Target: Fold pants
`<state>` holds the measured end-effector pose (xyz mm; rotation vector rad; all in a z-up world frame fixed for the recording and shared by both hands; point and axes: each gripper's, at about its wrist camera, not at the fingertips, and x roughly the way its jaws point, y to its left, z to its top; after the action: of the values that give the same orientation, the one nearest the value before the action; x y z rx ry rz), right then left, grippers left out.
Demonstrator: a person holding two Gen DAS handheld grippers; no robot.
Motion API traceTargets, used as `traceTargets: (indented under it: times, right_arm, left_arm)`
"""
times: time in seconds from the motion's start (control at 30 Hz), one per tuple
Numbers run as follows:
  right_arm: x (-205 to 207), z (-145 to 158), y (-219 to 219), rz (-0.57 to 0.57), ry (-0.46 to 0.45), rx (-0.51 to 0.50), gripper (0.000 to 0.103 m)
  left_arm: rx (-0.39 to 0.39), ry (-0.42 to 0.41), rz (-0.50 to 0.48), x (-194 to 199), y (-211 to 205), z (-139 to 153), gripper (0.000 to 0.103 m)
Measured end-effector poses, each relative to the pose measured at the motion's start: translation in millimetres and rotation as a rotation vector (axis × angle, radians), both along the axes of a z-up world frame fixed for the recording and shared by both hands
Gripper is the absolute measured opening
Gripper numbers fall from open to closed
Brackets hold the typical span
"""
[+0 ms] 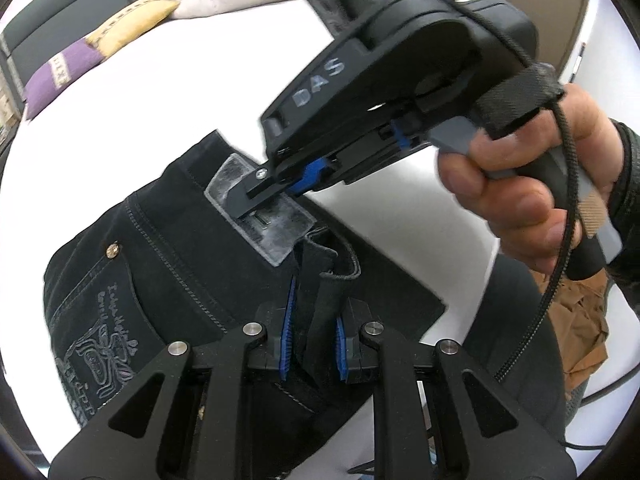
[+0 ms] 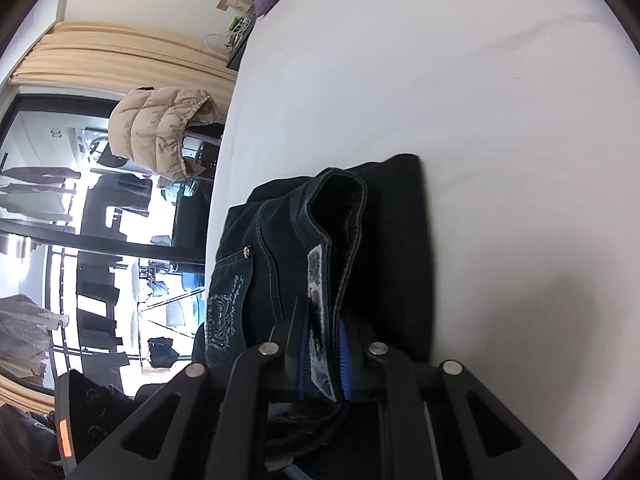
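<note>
Black linkage arms of the left tongs point(image 1: 312, 344) fill the foreground of the left wrist view; their blue-padded fingers point(image 1: 287, 336) are drawn in narrow on a fold of dark waistband fabric that stands up between them; the pants point(image 1: 172, 280), dark denim with pale stitching, a copper rivet point(image 1: 112, 249) and an embroidered back pocket point(image 1: 100, 360), lie on a white bed point(image 1: 160, 112); a grey rectangular patch point(image 1: 280, 228) sits on the waistband; the right tongs point(image 1: 272, 196), black and marked DAS, reach in from the upper right with their tips on that patch; a hand point(image 1: 528, 184) grips the grey handle, a black braided cable point(image 1: 560, 248) looping past it; purple, yellow and cream pillows point(image 1: 120, 28) lie along the far edge of the bed.

Seen from the right wrist, the right tongs point(image 2: 322, 354) are pinched on the waistband at the patch point(image 2: 320, 320), blue pads against the cloth on either side; the waistband gapes open beyond; a beige puffer jacket point(image 2: 160, 132) hangs near a window point(image 2: 60, 220) to the left.
</note>
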<state>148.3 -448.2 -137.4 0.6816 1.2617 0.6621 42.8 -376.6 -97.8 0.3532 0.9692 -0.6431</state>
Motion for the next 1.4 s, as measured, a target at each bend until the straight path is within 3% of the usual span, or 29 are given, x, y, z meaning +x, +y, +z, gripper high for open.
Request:
traceTargets:
  times: [0.23, 0.43, 0.53, 0.67, 0.73, 0.77, 0.83, 0.87, 0.93, 1.03, 1.17, 1.2, 1.23, 1.33, 1.4]
  right_arm:
    - [-0.3, 0.5, -9.4, -0.018, -0.003, -0.010, 0.014]
    - [2.6, -20.4, -13.5, -0.034, 0.028, 0.019, 0.015]
    - [0.4, -30.1, -19.1, -0.045, 0.024, 0.063, 0.015]
    - [-4.8, -32.4, -32.2, -0.071, 0.027, 0.137, 0.025]
    - [-12.3, -22.5, -42.1, -0.114, 0.012, 0.096, 0.042]
    - [-17.1, -17.0, -46.7, -0.135, 0.003, 0.066, 0.042]
    - [-27.7, -2.6, -55.1, -0.162, -0.026, 0.060, 0.040]
    - [-32.6, 6.1, -54.8, -0.159, -0.047, 0.065, 0.038]
    - [-42.4, 29.1, -40.8, -0.116, -0.108, 0.098, 0.032]
    - [-45.6, 41.0, -7.9, -0.045, -0.127, 0.122, 0.030]
    - [-45.6, 7.8, 31.0, 0.022, -0.019, 0.036, 0.028]
    - [-50.1, -2.6, 33.7, 0.018, 0.006, 0.014, 0.018]
    - [-53.8, -9.2, 32.1, 0.001, 0.015, -0.002, 0.000]
    - [-65.1, -15.9, 17.8, -0.064, 0.027, 0.022, 0.000]
    - [-74.1, -15.0, 13.1, -0.083, 0.015, 0.024, 0.000]
  left_arm:
    - [-0.006, -0.001, -0.013, 2.0, -2.1, -4.9, 0.015]
    - [-0.024, 0.021, -0.004, 12.6, 13.4, -16.7, 0.015]
    - [-0.057, 0.042, -0.003, 13.1, 24.3, -14.5, 0.023]
    - [-0.200, 0.130, -0.006, 14.7, 56.7, 8.8, 0.028]
    - [-0.316, 0.169, 0.008, 13.1, 86.1, 23.6, 0.029]
    - [-0.361, 0.164, 0.022, 10.9, 105.1, 32.2, 0.032]
    - [-0.417, 0.156, 0.056, 9.4, 134.4, 39.2, 0.059]
    - [-0.463, 0.141, 0.089, 9.7, 156.6, 42.7, 0.061]
    - [-0.502, 0.144, 0.136, 14.2, 183.4, 43.4, 0.061]
    - [-0.537, 0.174, 0.210, 26.8, 219.2, 37.8, 0.061]
    - [-0.547, 0.187, 0.256, 52.3, 240.6, 26.9, 0.059]
    - [-0.538, 0.203, 0.264, 62.7, 242.9, 22.7, 0.053]
    - [-0.540, 0.220, 0.269, 71.4, 244.8, 19.5, 0.042]
    - [-0.520, 0.226, 0.325, 94.3, 260.3, 3.5, 0.031]
    - [-0.553, 0.239, 0.359, 100.0, 277.8, -6.3, 0.026]
